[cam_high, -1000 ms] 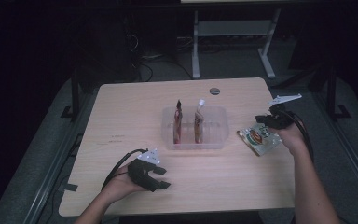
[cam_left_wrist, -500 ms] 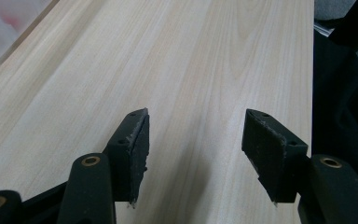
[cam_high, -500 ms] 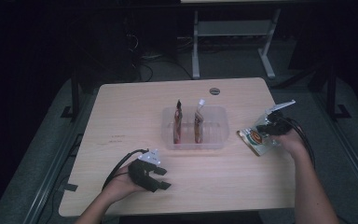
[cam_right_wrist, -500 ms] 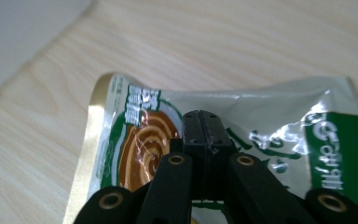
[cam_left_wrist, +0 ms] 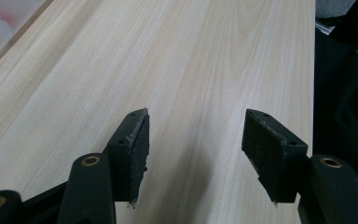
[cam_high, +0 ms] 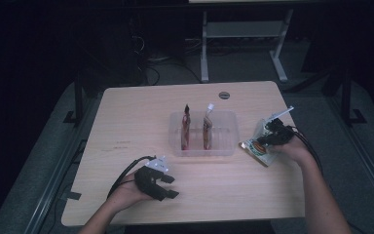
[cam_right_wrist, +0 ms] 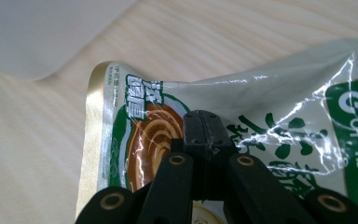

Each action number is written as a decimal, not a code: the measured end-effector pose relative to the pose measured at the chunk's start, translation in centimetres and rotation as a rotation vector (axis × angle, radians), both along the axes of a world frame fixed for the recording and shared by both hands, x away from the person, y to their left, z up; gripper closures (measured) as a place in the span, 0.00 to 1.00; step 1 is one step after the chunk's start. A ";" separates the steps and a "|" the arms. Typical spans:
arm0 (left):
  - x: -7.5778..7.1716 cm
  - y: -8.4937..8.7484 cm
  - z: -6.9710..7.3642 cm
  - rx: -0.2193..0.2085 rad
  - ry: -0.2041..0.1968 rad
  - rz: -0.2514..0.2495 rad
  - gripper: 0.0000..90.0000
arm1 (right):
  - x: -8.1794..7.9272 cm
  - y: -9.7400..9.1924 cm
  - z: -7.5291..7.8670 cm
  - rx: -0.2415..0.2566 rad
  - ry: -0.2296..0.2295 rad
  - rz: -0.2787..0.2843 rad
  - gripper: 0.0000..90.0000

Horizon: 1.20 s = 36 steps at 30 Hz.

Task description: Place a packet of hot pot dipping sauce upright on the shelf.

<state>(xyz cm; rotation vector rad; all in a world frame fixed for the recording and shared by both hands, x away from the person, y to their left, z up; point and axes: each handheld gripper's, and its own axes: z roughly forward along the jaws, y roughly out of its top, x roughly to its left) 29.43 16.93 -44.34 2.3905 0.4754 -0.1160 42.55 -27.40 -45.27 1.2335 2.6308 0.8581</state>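
Note:
A green and white snack packet [cam_high: 254,147] lies near the right edge of the wooden table [cam_high: 136,122]. My right gripper [cam_high: 264,142] comes down on it from the right. In the right gripper view its jaws are shut together, tips [cam_right_wrist: 202,119] over the packet's brown swirl print [cam_right_wrist: 144,140]; I cannot tell whether a fold of film is pinched. My left gripper [cam_high: 168,186] rests near the front left of the table. It is open, with bare wood between its pads [cam_left_wrist: 196,140].
A clear plastic tray [cam_high: 233,146] stands mid-table with two brown packets upright in it [cam_high: 186,129] [cam_high: 207,127]. Its pale corner [cam_right_wrist: 42,32] lies just beyond the snack packet. A round grommet [cam_high: 224,95] sits near the far edge. A metal stand [cam_high: 243,34] is on the floor behind.
My right hand has sunk and shifted slightly left, onto the snack packet. The left hand and gripper have stayed where they were.

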 end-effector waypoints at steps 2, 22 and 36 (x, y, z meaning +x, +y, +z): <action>0.0 0.0 0.0 0.001 0.001 0.000 0.46 | -0.3 0.8 0.1 0.005 0.013 0.040 1.00; 0.0 -0.1 -0.1 0.004 0.000 -0.004 0.46 | 2.4 2.9 0.6 0.027 -0.108 0.017 1.00; -0.1 -0.2 0.1 0.001 -0.008 -0.010 0.46 | -0.7 -0.2 1.1 0.025 -0.085 -0.004 1.00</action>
